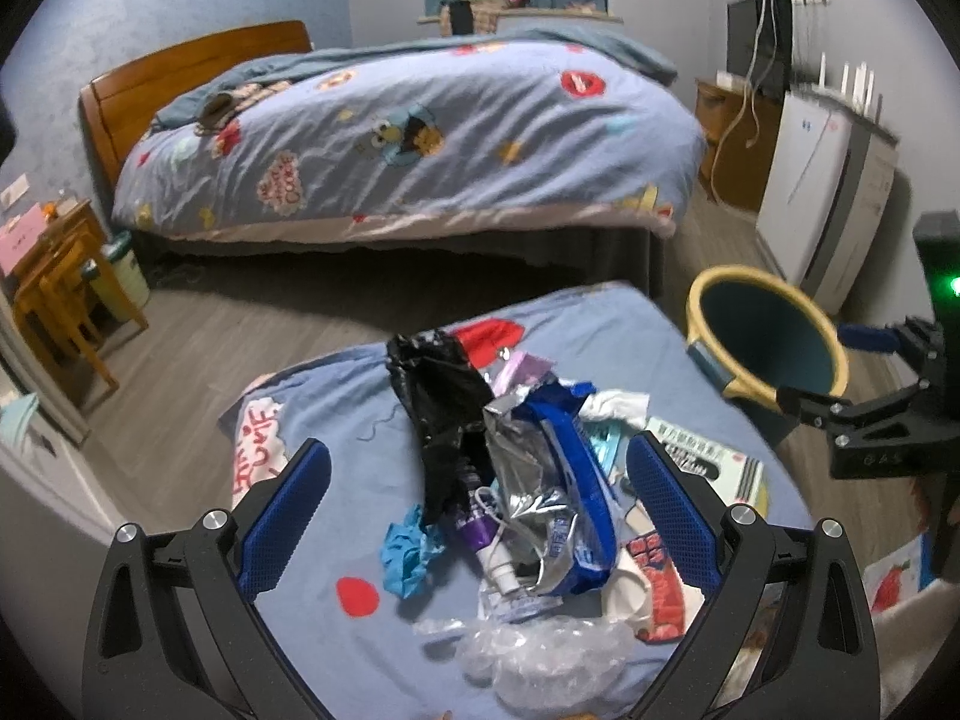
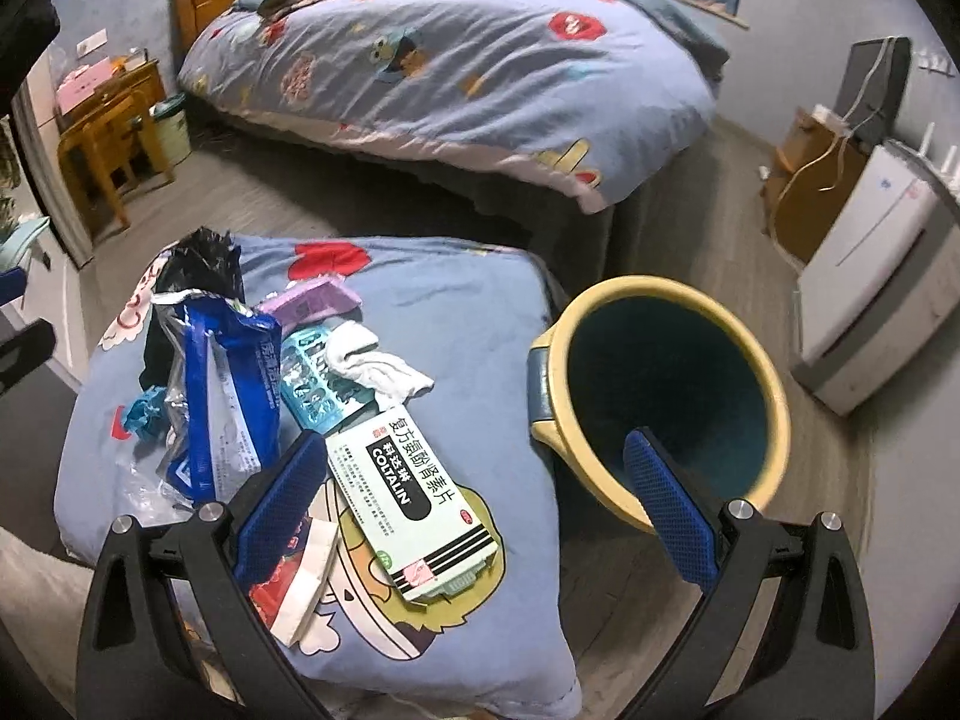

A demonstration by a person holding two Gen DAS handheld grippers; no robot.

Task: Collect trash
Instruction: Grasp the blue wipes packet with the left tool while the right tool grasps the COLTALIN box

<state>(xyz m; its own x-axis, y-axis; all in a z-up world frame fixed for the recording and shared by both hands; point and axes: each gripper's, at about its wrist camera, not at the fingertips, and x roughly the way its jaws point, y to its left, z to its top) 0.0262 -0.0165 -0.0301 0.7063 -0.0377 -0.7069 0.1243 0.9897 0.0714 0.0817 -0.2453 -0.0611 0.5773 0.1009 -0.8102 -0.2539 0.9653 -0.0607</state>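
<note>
Bedroom floor space holds a blue cushion [image 2: 480,324] heaped with trash: black bag [image 1: 438,408], foil wrapper [image 1: 534,480], medicine box [image 2: 414,498]. Right of it the bin [image 2: 666,390] looks empty, so collecting has barely begun. Left gripper [image 1: 480,516] and right gripper [image 2: 474,510] both gape wide, holding nothing.

Far rim of the bin [image 1: 774,324] behind the right gripper [image 1: 840,372]; fine print on the medicine box [image 2: 414,492] unreadable.

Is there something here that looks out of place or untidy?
Yes. Trash lies heaped on the blue cushion: a black bag, a blue-and-silver wrapper and a medicine box. The bin beside it looks empty.
</note>
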